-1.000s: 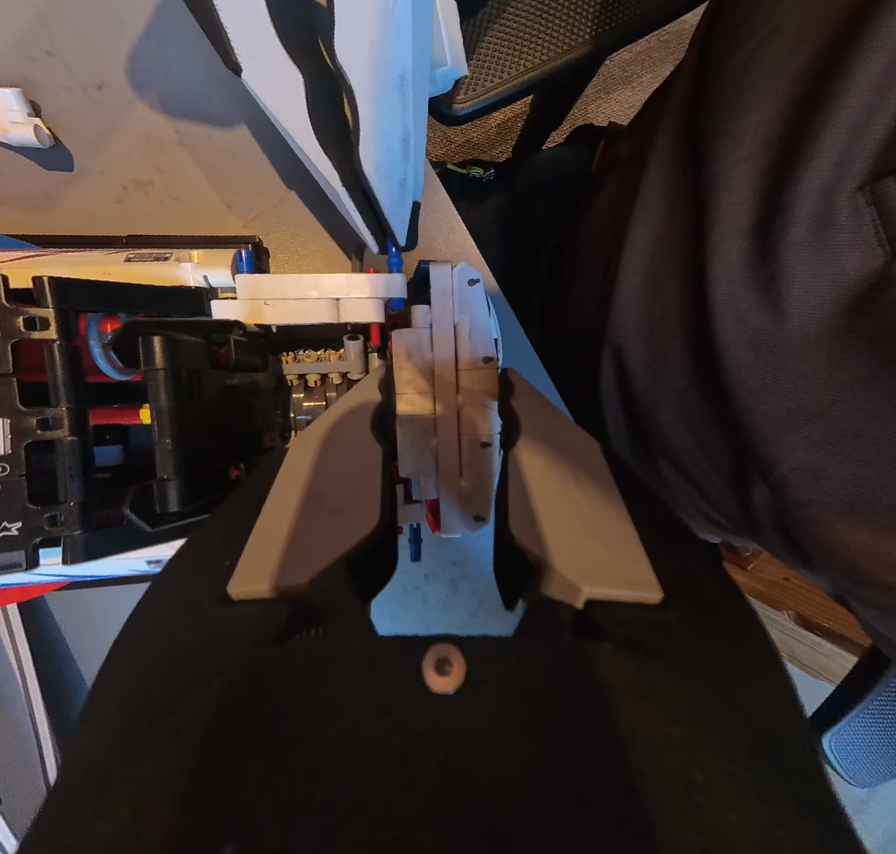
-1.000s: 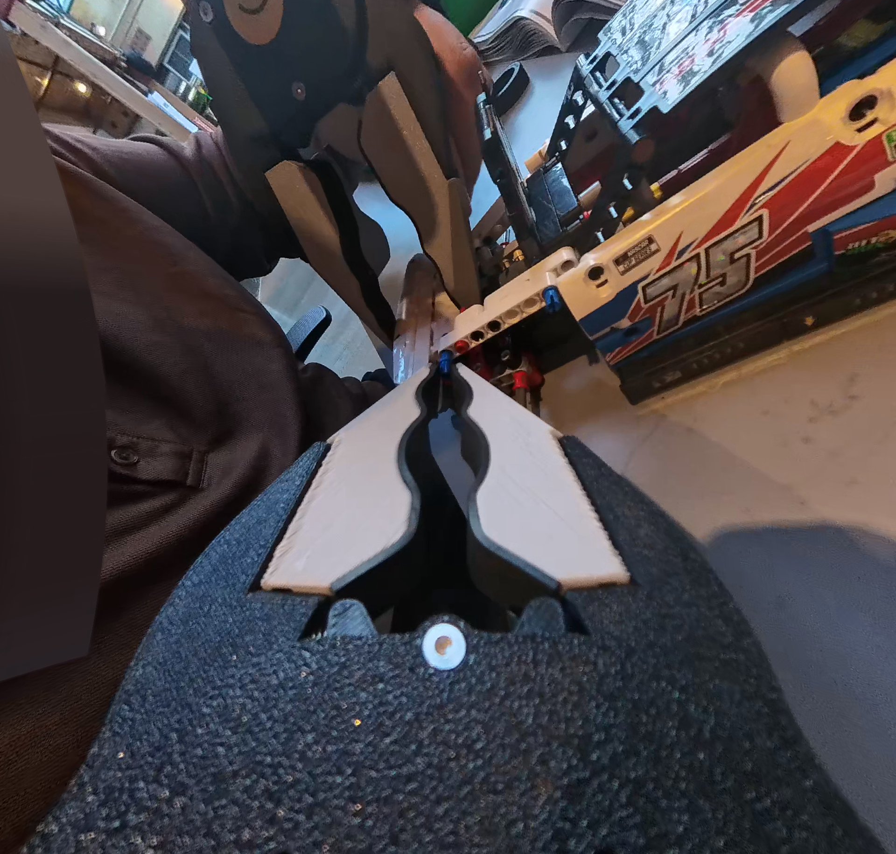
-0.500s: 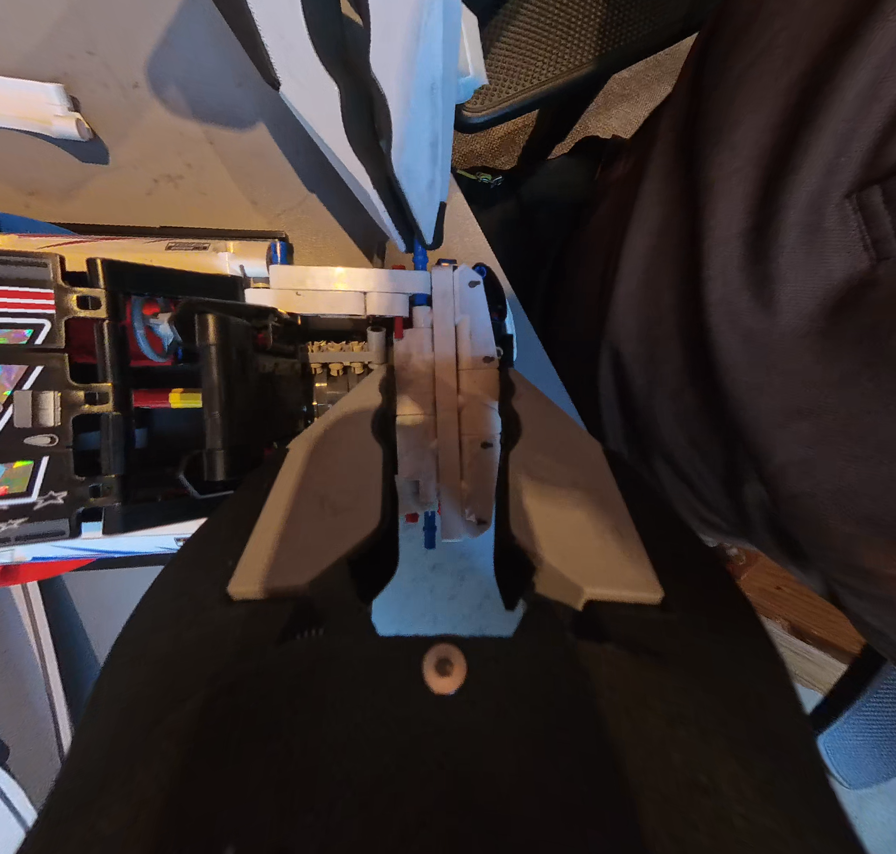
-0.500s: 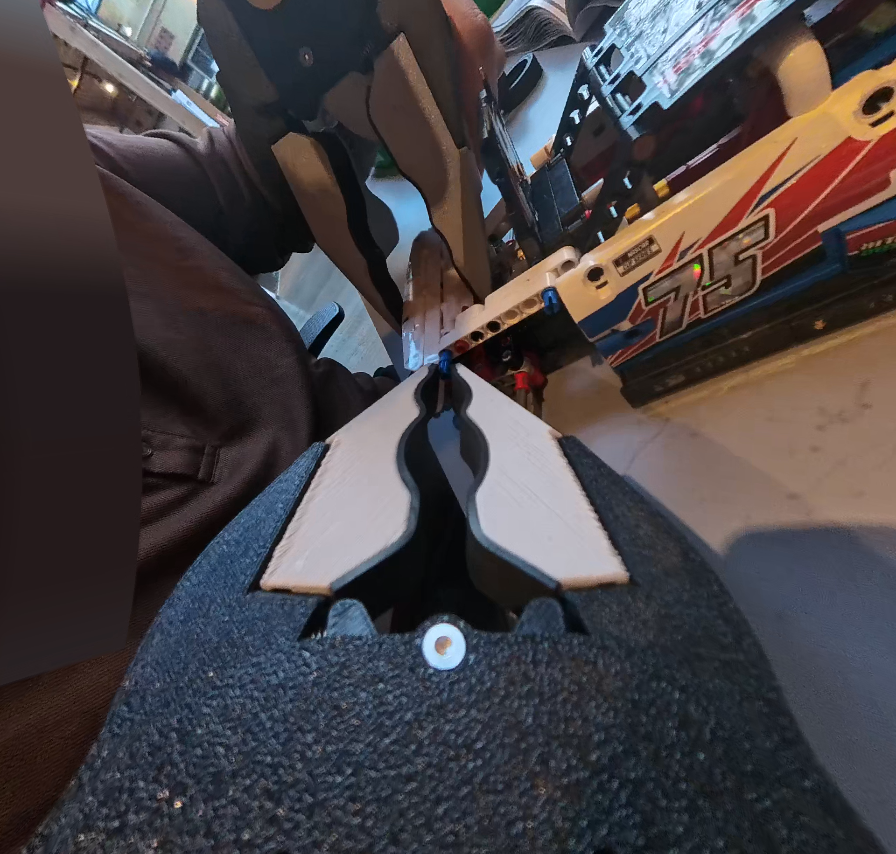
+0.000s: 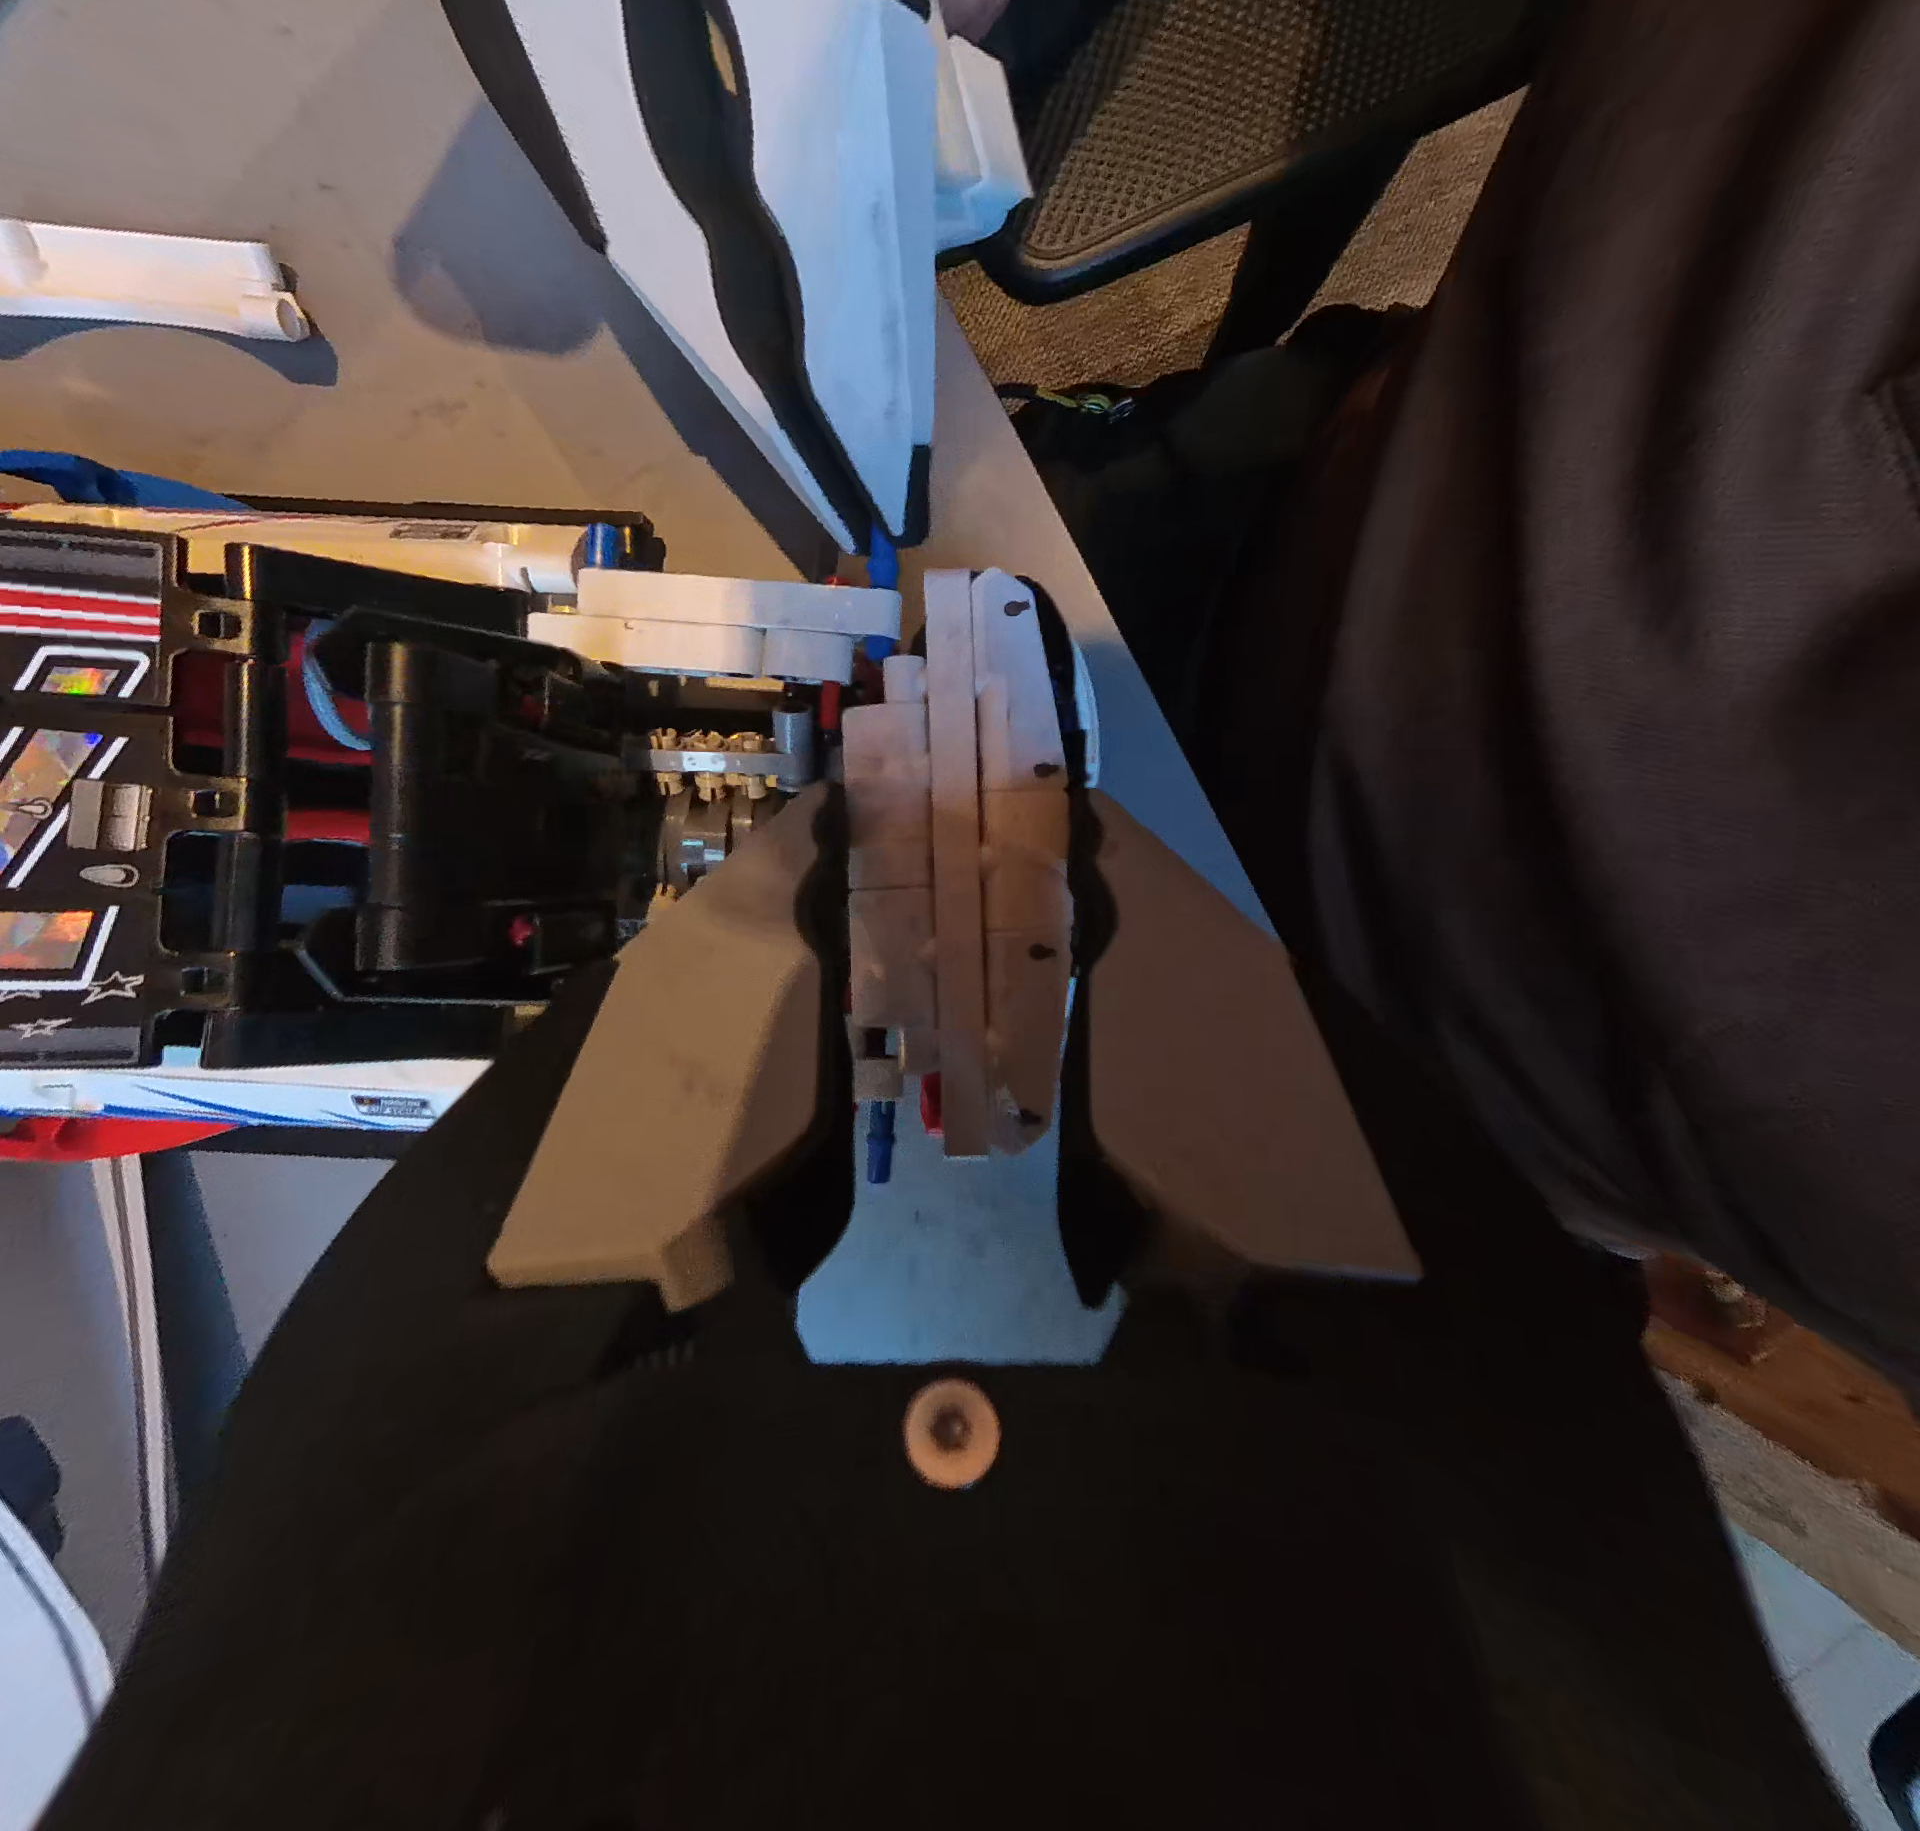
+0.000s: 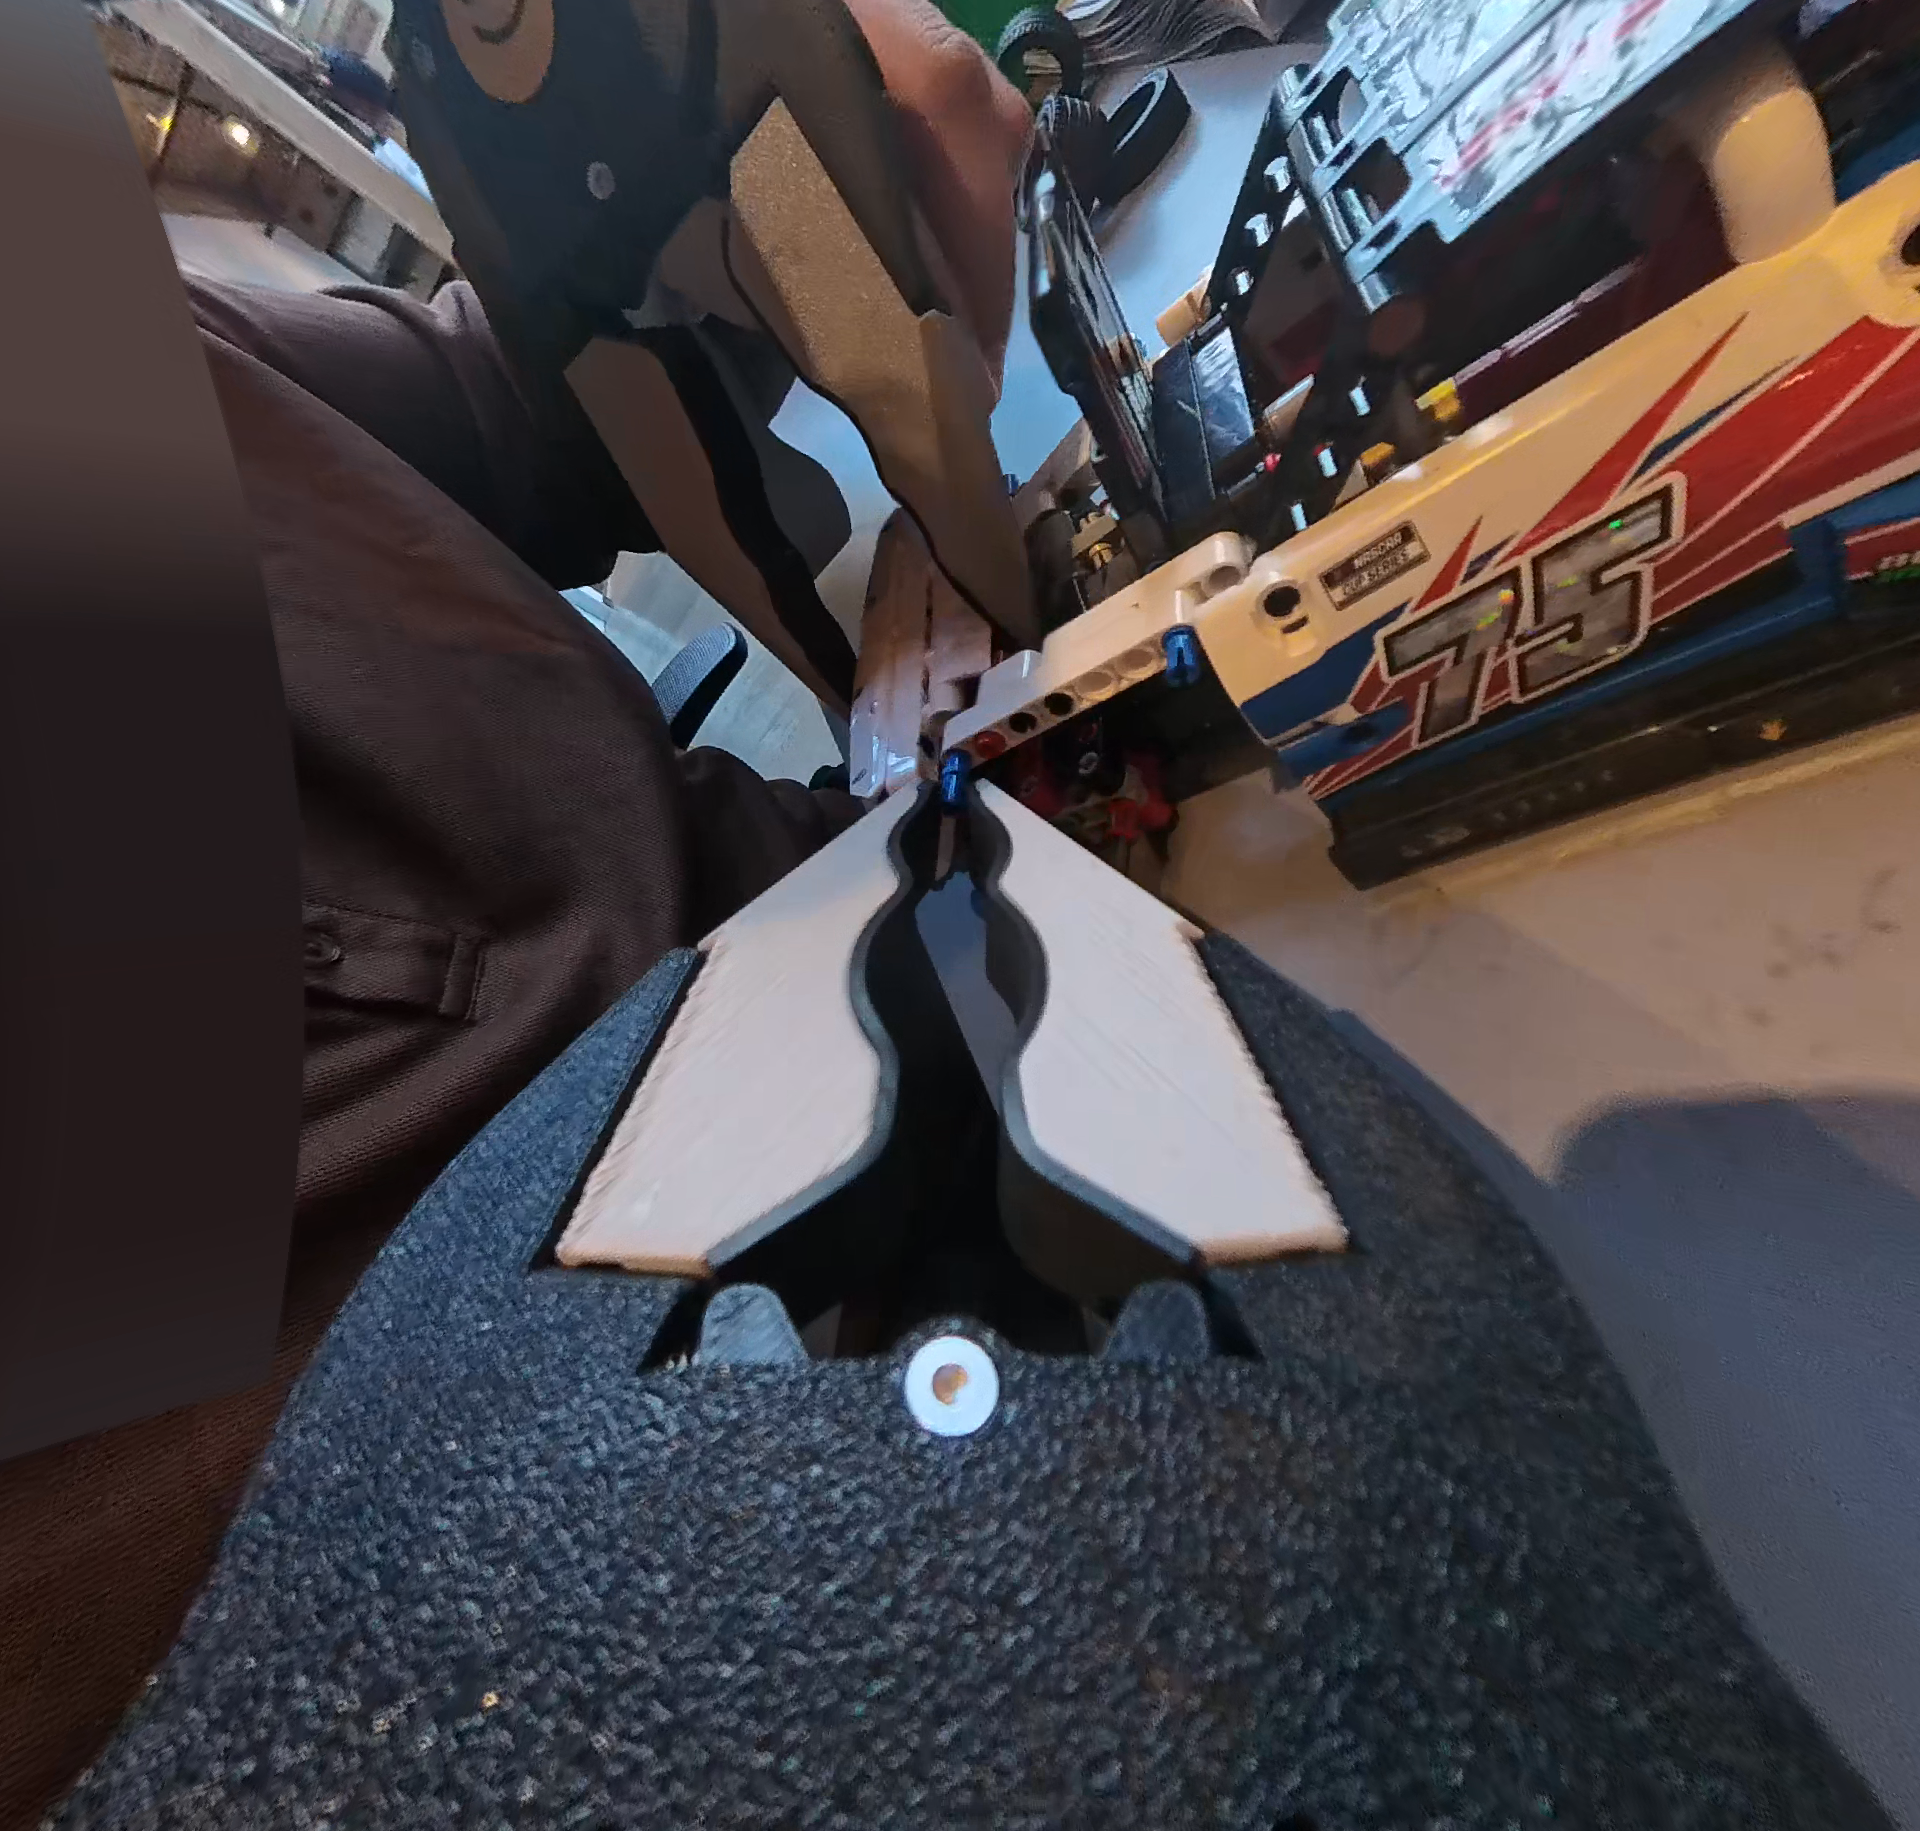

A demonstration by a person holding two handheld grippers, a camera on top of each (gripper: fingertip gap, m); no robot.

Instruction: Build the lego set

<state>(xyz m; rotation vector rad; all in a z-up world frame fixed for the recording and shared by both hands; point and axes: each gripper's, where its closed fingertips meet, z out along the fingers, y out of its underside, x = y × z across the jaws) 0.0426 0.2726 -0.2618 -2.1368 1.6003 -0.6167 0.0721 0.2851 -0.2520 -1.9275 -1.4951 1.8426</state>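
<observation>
The lego car, white with red, blue and black, lies on the table; its side shows in the right wrist view. My left gripper is shut on a white panel assembly at the car's end, next to a white beam. My right gripper is shut, its tips pinching a blue pin at the end of that beam. It reaches in from above in the left wrist view, with the pin just below its tips. The left gripper shows up left in the right wrist view.
A loose white curved piece lies on the table behind the car. The table edge runs just right of the panel, with a person's dark shirt and a chair beyond. Black tyres lie farther back. The tips of one gripper are about 4 centimeters away from the tips of the other.
Both grippers keep their holds. The left wrist view has drifted, so more of the car and the loose white piece show at left. The left gripper sits slightly lower in the right wrist view.
</observation>
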